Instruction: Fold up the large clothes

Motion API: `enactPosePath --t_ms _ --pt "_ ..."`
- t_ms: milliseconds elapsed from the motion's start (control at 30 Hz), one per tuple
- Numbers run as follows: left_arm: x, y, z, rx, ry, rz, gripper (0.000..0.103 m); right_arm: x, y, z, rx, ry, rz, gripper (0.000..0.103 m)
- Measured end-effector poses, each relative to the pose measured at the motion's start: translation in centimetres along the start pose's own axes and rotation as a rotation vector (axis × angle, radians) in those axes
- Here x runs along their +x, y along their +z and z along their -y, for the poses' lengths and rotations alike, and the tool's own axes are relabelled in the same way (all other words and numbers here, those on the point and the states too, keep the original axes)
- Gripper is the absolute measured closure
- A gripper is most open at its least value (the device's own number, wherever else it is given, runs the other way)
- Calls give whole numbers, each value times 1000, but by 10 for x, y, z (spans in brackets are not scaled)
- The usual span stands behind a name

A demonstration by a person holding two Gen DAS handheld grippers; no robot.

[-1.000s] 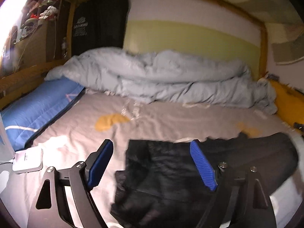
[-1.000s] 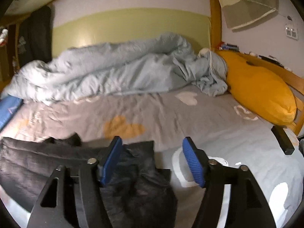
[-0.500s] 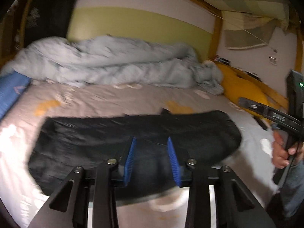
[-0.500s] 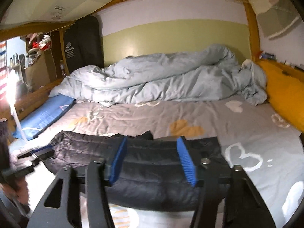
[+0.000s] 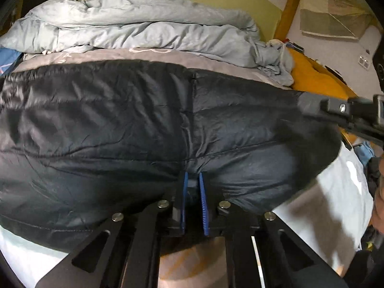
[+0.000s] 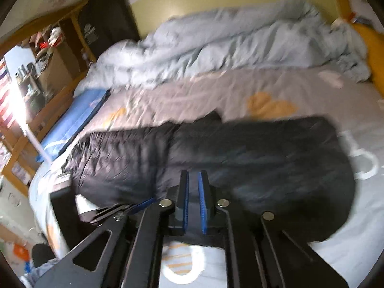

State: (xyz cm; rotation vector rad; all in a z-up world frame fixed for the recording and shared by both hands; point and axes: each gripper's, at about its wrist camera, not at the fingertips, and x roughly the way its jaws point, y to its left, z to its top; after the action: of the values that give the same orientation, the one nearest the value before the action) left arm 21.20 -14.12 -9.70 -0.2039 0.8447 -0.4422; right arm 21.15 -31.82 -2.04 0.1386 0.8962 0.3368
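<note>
A black puffy jacket (image 5: 120,124) lies spread lengthwise across the grey bed sheet (image 6: 216,96). My left gripper (image 5: 192,184) is low over its near edge. Its blue pads are closing to a narrow gap with a pinch of dark fabric between them. My right gripper (image 6: 193,184) sits at the near edge of the same jacket (image 6: 264,158), further along, jaws closing nearly together on black fabric. In the left wrist view the right gripper's body (image 5: 348,112) reaches in from the right. The right wrist view shows the left gripper (image 6: 151,201) side-on at the jacket's left part.
A crumpled pale blue duvet (image 5: 144,28) is piled along the far side of the bed. An orange pillow (image 5: 316,81) lies at the right end, a blue mat (image 6: 72,124) at the left. Wooden shelves (image 6: 43,72) stand beyond the left end. A person's hand (image 5: 378,192) shows at right.
Both grippers dropped toward the jacket and tilted down. Their jaws went from wide open to nearly together on its near edge. The jacket now fills the left view.
</note>
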Motion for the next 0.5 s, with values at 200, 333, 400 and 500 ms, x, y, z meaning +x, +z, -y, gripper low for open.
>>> enactPosePath --t_ms 200,333,400,500 --pt "4 -5 -19 -81 -63 -12 95 65 -9 -25 -24 60 -170 102" --pt "8 -4 -26 -115 -96 -32 97 106 -9 -30 -19 42 -256 103" --pt "15 -5 -29 -130 -105 -54 97 126 -9 -27 -11 25 -304 103" --pt "19 -4 -33 -154 -129 -63 98 140 -1 -24 12 16 -313 103"
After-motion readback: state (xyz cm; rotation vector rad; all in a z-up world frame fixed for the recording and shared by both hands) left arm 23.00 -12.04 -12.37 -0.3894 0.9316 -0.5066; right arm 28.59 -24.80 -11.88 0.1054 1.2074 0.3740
